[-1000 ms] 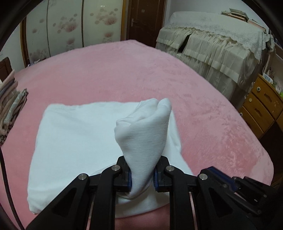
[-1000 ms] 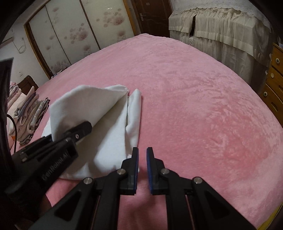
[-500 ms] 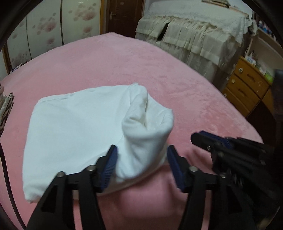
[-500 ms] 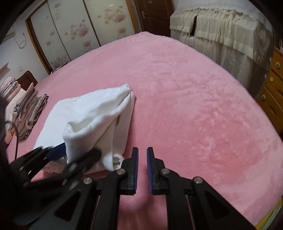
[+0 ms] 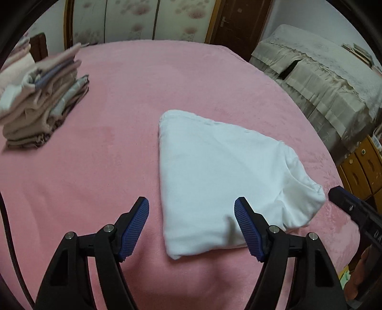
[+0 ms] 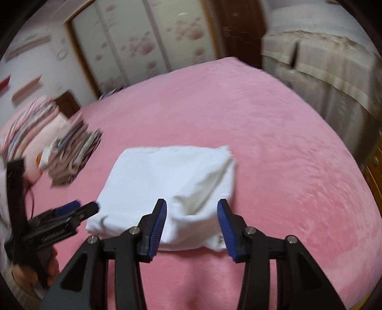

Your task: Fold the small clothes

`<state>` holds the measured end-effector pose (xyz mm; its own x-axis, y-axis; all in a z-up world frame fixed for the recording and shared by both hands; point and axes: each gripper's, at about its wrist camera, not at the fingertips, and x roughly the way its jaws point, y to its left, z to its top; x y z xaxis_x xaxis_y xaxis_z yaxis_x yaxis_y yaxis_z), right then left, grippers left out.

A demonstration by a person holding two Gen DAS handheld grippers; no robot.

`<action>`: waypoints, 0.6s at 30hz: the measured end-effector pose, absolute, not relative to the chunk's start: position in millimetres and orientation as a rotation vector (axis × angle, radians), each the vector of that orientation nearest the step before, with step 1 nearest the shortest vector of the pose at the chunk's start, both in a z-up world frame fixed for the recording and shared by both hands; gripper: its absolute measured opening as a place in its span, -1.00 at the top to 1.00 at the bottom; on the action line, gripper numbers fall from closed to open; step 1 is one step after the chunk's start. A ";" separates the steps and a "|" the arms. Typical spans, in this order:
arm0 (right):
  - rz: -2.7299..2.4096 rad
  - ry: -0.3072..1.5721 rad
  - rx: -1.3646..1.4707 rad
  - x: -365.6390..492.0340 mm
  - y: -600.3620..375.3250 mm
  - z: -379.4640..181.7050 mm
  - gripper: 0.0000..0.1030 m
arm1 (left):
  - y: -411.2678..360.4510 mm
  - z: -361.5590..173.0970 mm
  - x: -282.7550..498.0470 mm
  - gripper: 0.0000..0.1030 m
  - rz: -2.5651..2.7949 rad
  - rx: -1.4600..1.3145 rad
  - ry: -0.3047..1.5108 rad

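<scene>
Pink bed [image 5: 100, 147] – white garment [image 5: 214, 171] folded, both grippers' jaws just opened.

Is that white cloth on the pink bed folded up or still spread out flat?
Folded. The white cloth lies as a compact doubled-over bundle, with layered edges showing at its right end.

A pink blanket [image 5: 124, 100] covers the bed. Beyond its far edge stand floral sliding wardrobe doors [image 6: 133, 45] and a dark wooden door [image 5: 235, 21]. Right of it sits a cloth-draped cabinet [image 5: 322, 78]
</scene>
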<state>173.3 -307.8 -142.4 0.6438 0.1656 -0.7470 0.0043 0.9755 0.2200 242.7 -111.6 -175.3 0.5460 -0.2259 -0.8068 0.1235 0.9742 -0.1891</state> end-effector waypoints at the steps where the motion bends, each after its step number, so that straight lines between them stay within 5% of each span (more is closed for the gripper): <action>1: 0.110 0.884 0.178 178.4 -300.6 -145.1 0.14 | -111.0 -178.2 245.3 -0.40 -0.210 -0.113 0.979; 5: 0.128 0.965 0.077 195.0 -288.2 -162.9 0.22 | -116.4 -197.0 259.1 -0.40 -0.182 -0.061 1.049; 6: 0.123 0.987 0.063 196.6 -287.7 -168.5 0.57 | -114.7 -201.0 255.9 -0.39 -0.180 -0.052 1.065; 7: 0.117 1.017 0.054 197.7 -290.6 -175.2 0.69 | -117.6 -205.2 259.2 -0.37 -0.178 -0.042 1.078; 18: 0.075 1.103 0.228 170.3 -323.3 -214.7 0.74 | -109.4 -229.0 235.7 -0.34 -0.211 -0.048 1.086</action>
